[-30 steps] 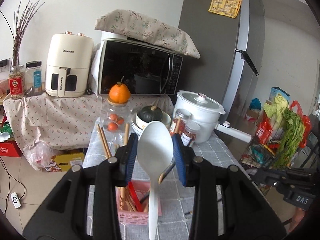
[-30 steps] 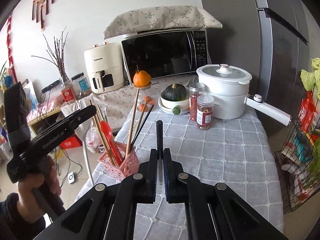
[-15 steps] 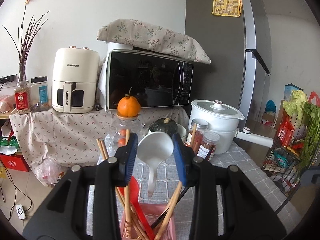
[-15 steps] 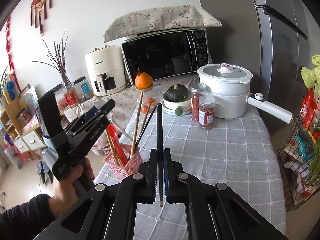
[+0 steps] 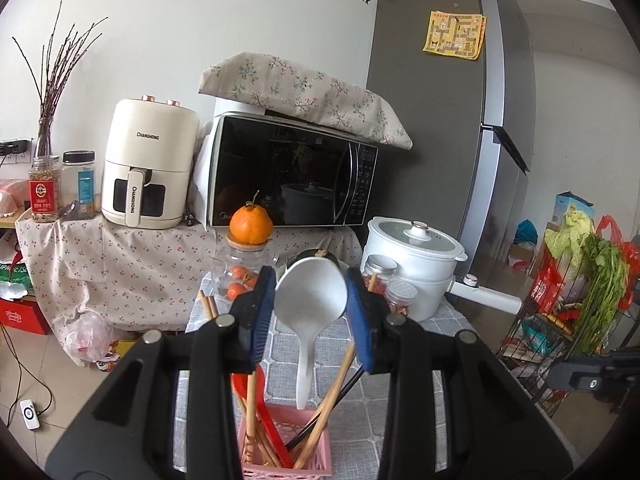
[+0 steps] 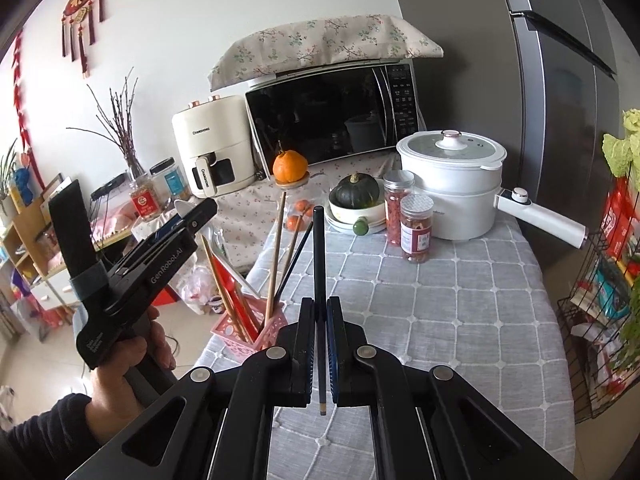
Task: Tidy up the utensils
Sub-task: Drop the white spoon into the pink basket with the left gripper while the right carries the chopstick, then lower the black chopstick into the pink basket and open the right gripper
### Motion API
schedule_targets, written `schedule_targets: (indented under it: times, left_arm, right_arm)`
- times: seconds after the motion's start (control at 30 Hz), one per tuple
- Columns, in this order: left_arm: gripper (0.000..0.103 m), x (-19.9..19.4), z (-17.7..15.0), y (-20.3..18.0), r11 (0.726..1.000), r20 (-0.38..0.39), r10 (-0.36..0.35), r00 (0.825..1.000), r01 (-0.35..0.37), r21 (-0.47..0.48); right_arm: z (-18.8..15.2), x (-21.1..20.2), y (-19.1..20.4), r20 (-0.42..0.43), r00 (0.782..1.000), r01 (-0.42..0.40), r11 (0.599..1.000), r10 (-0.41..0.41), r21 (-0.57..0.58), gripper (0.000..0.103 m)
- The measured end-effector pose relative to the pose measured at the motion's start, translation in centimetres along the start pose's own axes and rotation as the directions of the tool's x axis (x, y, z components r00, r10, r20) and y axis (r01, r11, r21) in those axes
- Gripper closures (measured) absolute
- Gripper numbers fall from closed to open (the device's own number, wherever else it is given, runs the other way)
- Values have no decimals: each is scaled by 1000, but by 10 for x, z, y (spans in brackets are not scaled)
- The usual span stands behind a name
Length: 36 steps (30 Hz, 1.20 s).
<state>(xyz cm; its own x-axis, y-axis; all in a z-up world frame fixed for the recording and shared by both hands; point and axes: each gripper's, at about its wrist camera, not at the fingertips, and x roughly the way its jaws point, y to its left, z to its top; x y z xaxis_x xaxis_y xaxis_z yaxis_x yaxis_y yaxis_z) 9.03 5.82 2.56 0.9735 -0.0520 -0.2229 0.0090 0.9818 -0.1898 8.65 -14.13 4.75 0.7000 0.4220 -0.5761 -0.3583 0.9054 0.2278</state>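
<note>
Left wrist view first: the left hand-held gripper (image 5: 310, 304) is partly closed on the bowl of a white spoon (image 5: 310, 300), its blue pads pressing the bowl's two sides, the handle hanging straight down with its tip just above the mouth of the pink basket (image 5: 316, 462). That basket stands at the near left corner of the worktop (image 5: 400, 396) and already bristles with wooden chopsticks (image 5: 250, 412), a red utensil (image 5: 270, 420) and a dark chopstick. To finish well, I would lower the spoon gently so the handle slips into the gap between the leaning sticks, and only let go once the tip is well inside — a release from up here could bounce it out or tip the light basket.

Right wrist view: the right hand-held gripper (image 6: 320, 338) is clamped fully on a single dark chopstick (image 6: 319, 264), held upright, its lower end poking out beneath the pads. It hangs over the checked cloth of the worktop, beside the basket (image 6: 266, 334) on its right. The left hand-held gripper (image 6: 176, 226) shows at the left edge, a hand (image 6: 120, 364) around its grip — the spoon barely visible at its tip. The chopstick should wait its turn until the spoon is seated.
</note>
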Motion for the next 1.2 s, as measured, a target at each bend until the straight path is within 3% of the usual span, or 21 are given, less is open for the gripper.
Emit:
schedule_targets:
  times: [0.13,0.4,0.53,0.7,0.97,1.2]
  left_arm:
    - [66,-1,-4,-2,999,-5,0,1000,0,36]
    - [65,18,-22,-2,998,-113,25,993,-18,62]
    - [35,11,-21,1,999,-117,26,993,-23,26]
    - [33,-1,-13,7,999,-157,27,987,-29,-14]
    - [21,-19,-24,40,989,-313,40,949,-81,-120]
    - [20,-31,-44,62,992,-411,55,910,-96,-79]
  right_arm:
    - [0,0,1,1,1000,0,1000,0,-1,97]
    - [-1,3,1,-7,1000,-1,1000,1,3,97]
    - [0,2,0,0,1000,-1,1000,1,12,97]
    - [5,-1,3,21,1000,-17,1000,16,25,97]
    - [23,-15,15,104,992,-72,996,67,49,97]
    - [35,-15,34,174,979,-120,991,109,52,97]
